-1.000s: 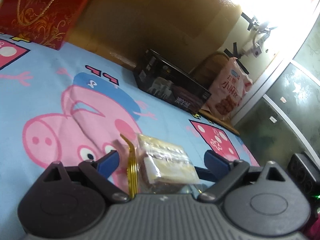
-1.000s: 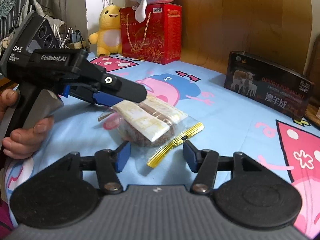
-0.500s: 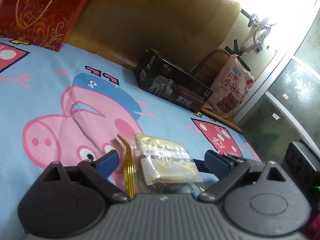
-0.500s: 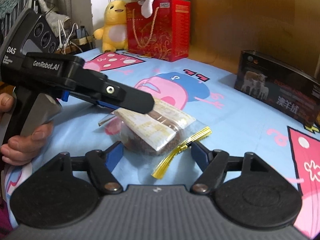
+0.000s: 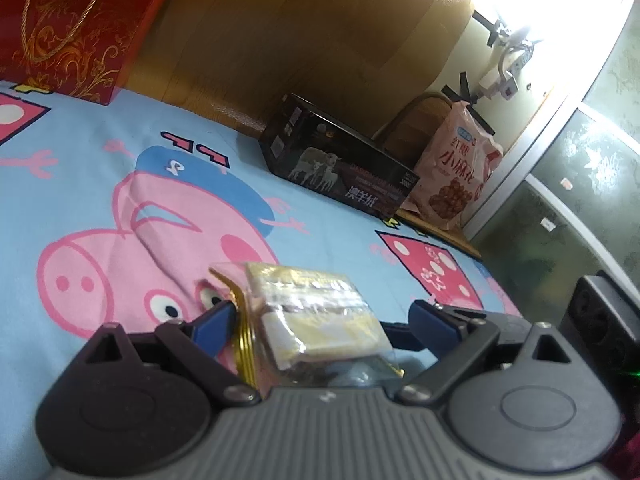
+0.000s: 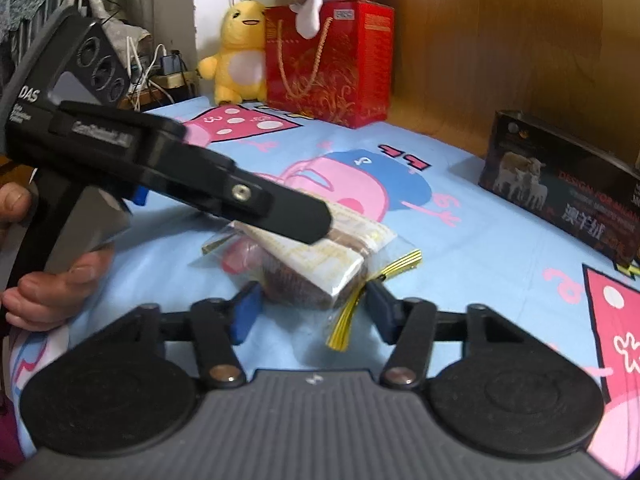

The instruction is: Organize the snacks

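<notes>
Snack packet [image 6: 320,268]: clear wrapper with gold-striped ends, lying on the pig-print sheet [image 6: 480,240], between both tools.
Right gripper [image 6: 312,308]: jaws just closing in, blue pads flanking the packet's near end; contact too close to tell.
Left gripper [image 5: 320,316]: jaws apart, packet between them, left pad at the gold edge, right pad clear.
Hand [image 6: 52,288]: wrapped on the left tool's handle.
Background: dark box [image 6: 568,184], red gift bag [image 6: 332,64], yellow plush [image 6: 236,52].
</notes>
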Tool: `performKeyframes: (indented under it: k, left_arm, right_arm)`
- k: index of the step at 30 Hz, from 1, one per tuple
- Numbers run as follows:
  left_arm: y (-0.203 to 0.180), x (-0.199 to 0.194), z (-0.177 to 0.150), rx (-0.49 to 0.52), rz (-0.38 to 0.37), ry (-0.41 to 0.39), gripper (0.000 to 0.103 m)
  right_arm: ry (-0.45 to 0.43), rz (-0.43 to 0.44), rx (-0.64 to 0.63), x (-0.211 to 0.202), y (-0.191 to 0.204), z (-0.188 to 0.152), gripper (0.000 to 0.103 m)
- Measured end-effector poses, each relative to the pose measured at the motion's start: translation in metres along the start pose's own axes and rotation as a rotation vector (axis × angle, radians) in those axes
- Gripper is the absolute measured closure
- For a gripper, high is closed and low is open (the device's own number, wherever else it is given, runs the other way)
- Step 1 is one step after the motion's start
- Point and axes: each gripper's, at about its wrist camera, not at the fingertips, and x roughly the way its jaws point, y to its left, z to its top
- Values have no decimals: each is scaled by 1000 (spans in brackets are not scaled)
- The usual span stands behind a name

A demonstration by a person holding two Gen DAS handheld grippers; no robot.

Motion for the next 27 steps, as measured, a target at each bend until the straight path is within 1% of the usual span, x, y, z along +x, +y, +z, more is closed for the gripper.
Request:
performKeyframes:
  k: [2, 8, 20, 24, 27]
  left_arm:
    - [0, 1, 0, 5, -1, 4, 8]
    - [-1, 1, -1, 8, -4, 6, 8]
    - [-15, 4, -7, 62, 5, 34, 8]
    - [-27, 7, -13, 76, 21, 38, 8]
    - [-39, 11, -18, 72, 34, 40, 8]
  right_arm:
    - [-5, 1, -1, -1, 0, 0, 54]
    - [-11, 0, 3, -3, 1, -1, 57]
    - [-18, -7, 20, -19, 4, -11, 57]
    - [-27, -11, 39, -27, 2, -16, 56]
    - [-37, -16, 66, -35, -2, -21, 59]
